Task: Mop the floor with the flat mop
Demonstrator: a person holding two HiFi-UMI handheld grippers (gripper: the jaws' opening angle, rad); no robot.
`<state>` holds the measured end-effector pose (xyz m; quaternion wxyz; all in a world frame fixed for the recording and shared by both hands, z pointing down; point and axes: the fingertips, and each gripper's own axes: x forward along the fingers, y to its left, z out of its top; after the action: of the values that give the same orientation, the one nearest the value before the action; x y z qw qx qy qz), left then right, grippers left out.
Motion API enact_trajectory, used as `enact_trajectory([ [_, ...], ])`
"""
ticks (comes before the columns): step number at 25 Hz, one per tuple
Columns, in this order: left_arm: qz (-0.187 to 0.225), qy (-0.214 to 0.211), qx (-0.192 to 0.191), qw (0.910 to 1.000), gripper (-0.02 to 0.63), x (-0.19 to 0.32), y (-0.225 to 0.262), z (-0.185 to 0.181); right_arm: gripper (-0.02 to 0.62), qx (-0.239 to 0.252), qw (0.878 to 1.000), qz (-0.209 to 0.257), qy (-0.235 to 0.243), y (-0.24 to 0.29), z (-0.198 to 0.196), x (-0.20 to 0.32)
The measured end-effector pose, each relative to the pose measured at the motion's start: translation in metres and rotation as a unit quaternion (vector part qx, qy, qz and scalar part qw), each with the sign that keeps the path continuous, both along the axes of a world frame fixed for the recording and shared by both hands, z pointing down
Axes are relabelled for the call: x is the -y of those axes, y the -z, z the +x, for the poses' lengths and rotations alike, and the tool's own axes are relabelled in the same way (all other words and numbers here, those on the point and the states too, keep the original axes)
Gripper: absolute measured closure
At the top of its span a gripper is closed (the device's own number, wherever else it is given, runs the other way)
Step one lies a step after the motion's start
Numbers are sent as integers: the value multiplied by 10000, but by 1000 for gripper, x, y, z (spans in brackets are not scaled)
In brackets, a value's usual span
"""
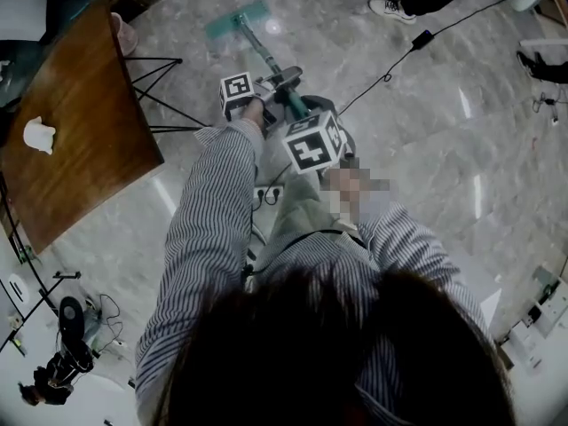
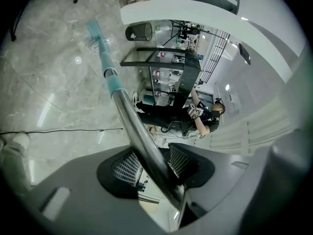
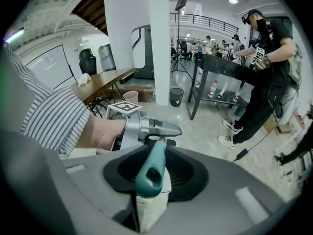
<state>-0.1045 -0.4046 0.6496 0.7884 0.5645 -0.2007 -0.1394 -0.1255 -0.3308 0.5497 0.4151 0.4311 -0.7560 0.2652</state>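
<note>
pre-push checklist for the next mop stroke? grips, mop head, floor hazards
1. left gripper shut on the mop pole: ok.
2. right gripper shut on the teal handle end: ok.
3. mop head down on the floor: ok.
4. Floor right of the mop: not ok, a black cable runs across it.
5. Floor left of the mop: cannot tell; black stand legs stick out by the wooden table.
6. bystander's shoes: ok, apart from the mop head.
</note>
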Motion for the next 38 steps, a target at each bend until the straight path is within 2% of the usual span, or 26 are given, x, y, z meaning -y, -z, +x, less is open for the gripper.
enact_trajectory([
  [4,-115,251,-56,9996,433,-2,-2,-3,482,56,10000,4,15,-3,-3,-4],
  [8,-39,249,6,9997,434,-7,-5,-4,482,71,10000,23,-23,-7,-2,-9],
  [14,-169,495,-272,9983,439,-15,2,3,483,11,10000,40,22,-6,4,-18],
  [21,-69,521,-202,9984,443,-55,-12,21,483,52,10000,-42,63,-4,26,-59],
  [25,-128,550,-223,9982,445,-98,3,52,483,113,9999,-58,49,1,56,-101],
  [28,-185,609,-235,9977,449,-140,-3,72,482,99,9998,-90,129,-2,78,-142],
  [38,-255,919,-497,9942,468,-310,2,162,483,13,9989,-252,389,-5,169,-314],
])
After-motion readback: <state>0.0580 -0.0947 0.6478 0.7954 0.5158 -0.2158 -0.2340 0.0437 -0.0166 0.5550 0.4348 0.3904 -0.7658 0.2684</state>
